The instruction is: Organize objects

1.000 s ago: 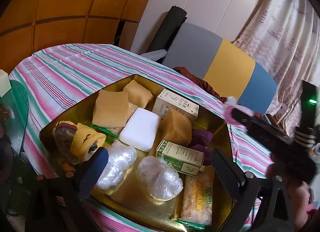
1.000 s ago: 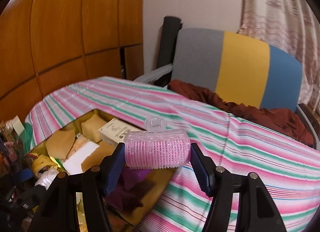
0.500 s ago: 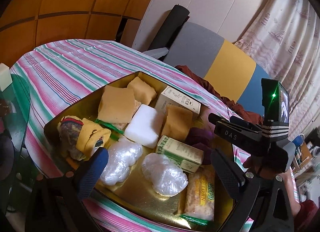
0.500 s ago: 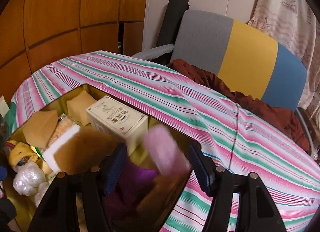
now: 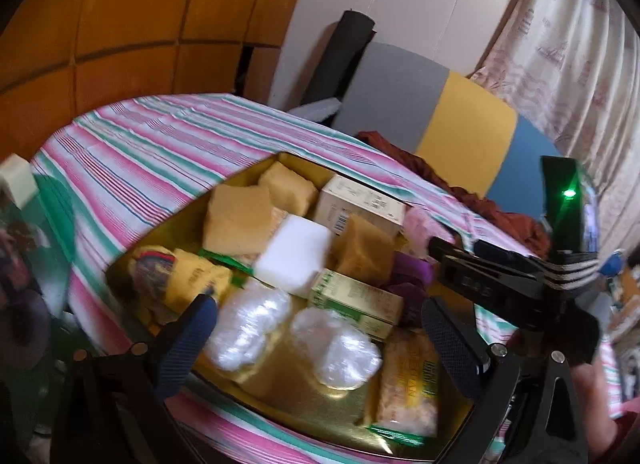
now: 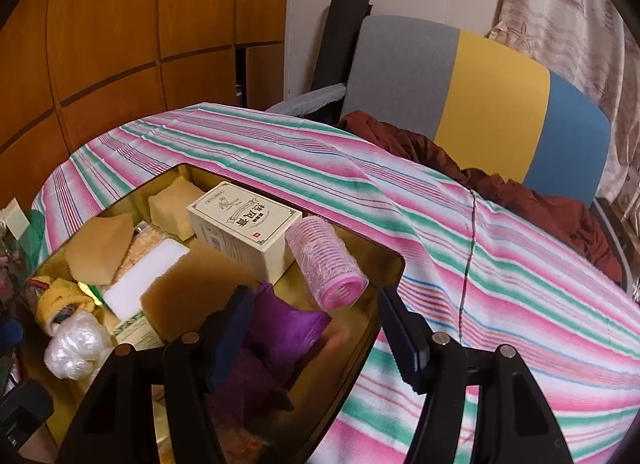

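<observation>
A pink hair roller point(image 6: 326, 260) lies in the far right corner of the gold tray point(image 6: 394, 260), beside a cream box point(image 6: 244, 224) and above a purple cloth point(image 6: 284, 328). My right gripper point(image 6: 314, 332) is open and empty just in front of the roller. In the left wrist view the roller point(image 5: 422, 226) shows behind the right gripper's black body point(image 5: 500, 284). My left gripper point(image 5: 316, 340) is open and empty over the tray's near side point(image 5: 332, 396), above two clear plastic bundles point(image 5: 336, 348).
The tray holds tan sponges point(image 5: 236, 216), a white block point(image 5: 294, 260), a green box point(image 5: 356, 304), a snack packet point(image 5: 408, 380) and a yellow cloth bundle point(image 5: 180, 280). A striped cloth point(image 6: 480, 264) covers the table. A grey, yellow and blue chair point(image 6: 480, 96) stands behind.
My right gripper held the pink roller above the table, moved over the tray and opened. The roller dropped into the tray's far right corner. My left gripper stayed open, shifting slightly.
</observation>
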The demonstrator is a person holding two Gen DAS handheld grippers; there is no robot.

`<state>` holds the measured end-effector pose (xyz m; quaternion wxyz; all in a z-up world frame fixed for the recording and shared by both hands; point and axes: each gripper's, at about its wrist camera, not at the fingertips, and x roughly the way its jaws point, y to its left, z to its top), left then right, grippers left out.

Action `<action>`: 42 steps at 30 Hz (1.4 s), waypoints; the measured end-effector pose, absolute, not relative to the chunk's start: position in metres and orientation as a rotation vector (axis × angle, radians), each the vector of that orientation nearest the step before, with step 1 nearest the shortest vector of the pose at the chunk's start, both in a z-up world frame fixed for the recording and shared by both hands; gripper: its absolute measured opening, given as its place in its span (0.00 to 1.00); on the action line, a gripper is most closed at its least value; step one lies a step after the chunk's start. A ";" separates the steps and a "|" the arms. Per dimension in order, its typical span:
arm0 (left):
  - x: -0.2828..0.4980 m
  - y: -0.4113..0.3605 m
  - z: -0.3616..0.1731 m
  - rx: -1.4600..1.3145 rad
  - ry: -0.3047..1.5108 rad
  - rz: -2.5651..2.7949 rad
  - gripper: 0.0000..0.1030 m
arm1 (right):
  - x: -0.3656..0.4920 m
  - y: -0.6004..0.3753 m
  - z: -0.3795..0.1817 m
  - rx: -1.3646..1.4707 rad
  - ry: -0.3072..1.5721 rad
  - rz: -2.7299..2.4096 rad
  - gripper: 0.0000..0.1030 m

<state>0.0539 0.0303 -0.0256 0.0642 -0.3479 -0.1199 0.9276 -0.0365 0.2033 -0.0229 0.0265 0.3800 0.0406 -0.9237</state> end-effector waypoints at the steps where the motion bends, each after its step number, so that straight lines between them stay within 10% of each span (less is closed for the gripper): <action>1: 0.052 0.031 -0.024 -1.066 -0.319 2.829 1.00 | -0.034 0.203 -0.021 1.183 0.103 -2.849 0.63; 42: 0.042 0.005 0.014 -1.227 0.188 3.023 1.00 | 0.044 0.156 0.024 1.201 -0.076 -2.999 0.64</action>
